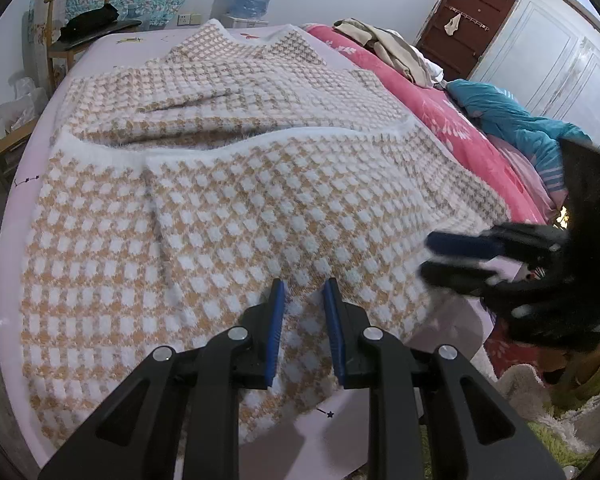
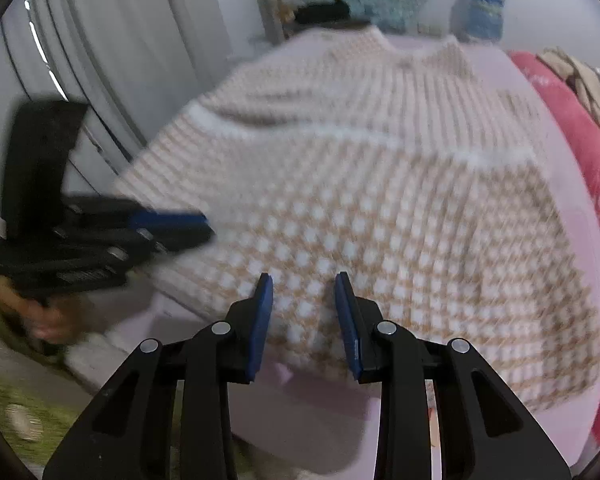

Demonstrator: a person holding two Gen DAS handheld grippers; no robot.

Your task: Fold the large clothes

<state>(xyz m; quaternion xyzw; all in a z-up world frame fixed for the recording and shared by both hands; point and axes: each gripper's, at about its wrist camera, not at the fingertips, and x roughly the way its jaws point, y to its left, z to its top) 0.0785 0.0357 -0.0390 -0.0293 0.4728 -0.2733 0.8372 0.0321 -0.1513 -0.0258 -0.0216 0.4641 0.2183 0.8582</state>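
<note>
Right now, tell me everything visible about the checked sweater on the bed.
The sweater is a fuzzy knit, tan with white checks and white trim. It lies spread flat on the pale lilac sheet, neckline at the far end, hem nearest the cameras. One sleeve is folded across the body, leaving a ridge. The left gripper and right gripper hang over the hem, fingers apart, gripping nothing.

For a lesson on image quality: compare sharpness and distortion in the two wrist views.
Left wrist view: the checked sweater is sharp, the right gripper at the edge blurred, and the bed bows with fisheye curving. Right wrist view: smeared by motion throughout, sweater pattern streaked, the left gripper blurred.
</note>
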